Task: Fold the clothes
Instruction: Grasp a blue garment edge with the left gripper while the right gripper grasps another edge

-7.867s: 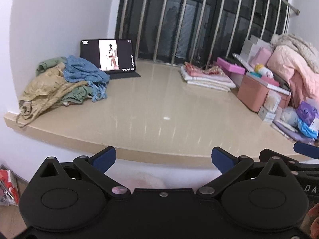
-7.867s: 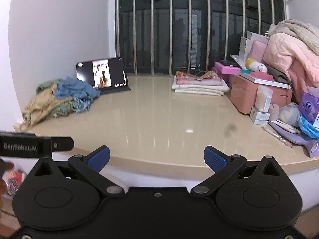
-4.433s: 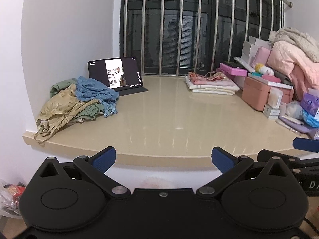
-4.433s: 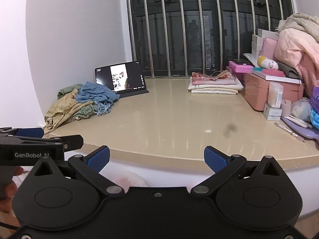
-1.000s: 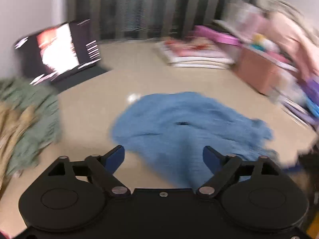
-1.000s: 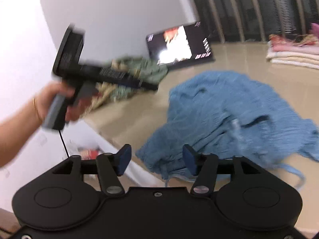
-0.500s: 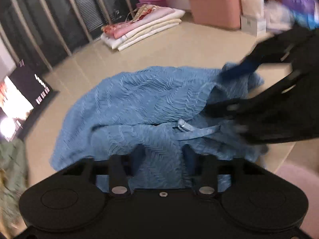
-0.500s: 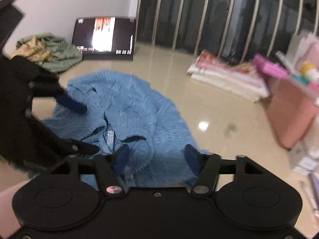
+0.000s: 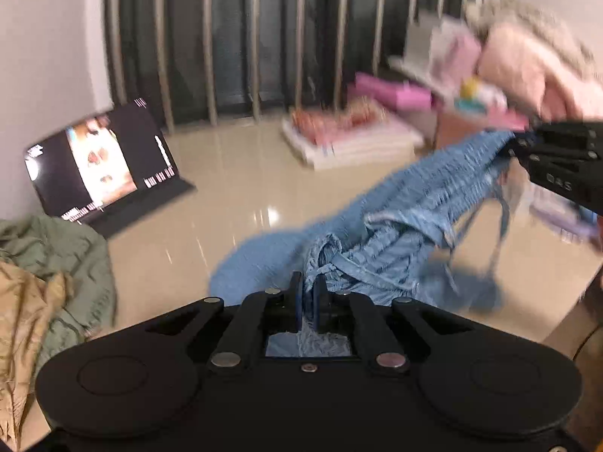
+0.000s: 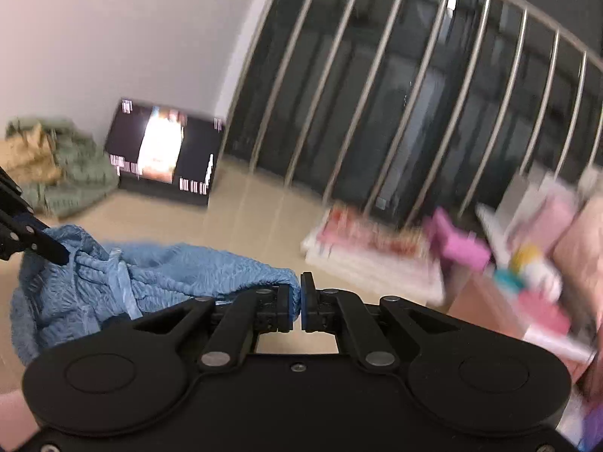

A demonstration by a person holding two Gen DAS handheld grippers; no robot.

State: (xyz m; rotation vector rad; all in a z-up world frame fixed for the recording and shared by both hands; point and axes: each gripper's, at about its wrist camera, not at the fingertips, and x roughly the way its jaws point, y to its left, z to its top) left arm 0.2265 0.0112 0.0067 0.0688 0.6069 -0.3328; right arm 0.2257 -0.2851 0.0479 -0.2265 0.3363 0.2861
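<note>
Far left on the bench [image 9: 233, 173], the green and tan clothes pile [image 9: 45, 260] sits untouched beside the tablet [image 9: 98, 165]. A second ago the blue top [image 9: 395, 233] was lying in a heap mid-bench with both tongs wide above it. Now the left tongs [image 9: 308, 297] are pinched narrow on a bunched bit of it near a strap, and the fabric stretches up and rightward to the right tongs [image 10: 300, 303], which have clamped another edge. So the top is off the pile and partly in the air, slung between the two grips, with its lower part apparently draped on the bench.

That reads to me as the pick-up done and the spread-out about to start: pull it taut, find the shoulders, lay it flat. Further right, the folded stack [image 9: 350, 139] by the window bars looks like where it ends up. Frames are pretty blurry, so exactly which edges are held, can't say.
</note>
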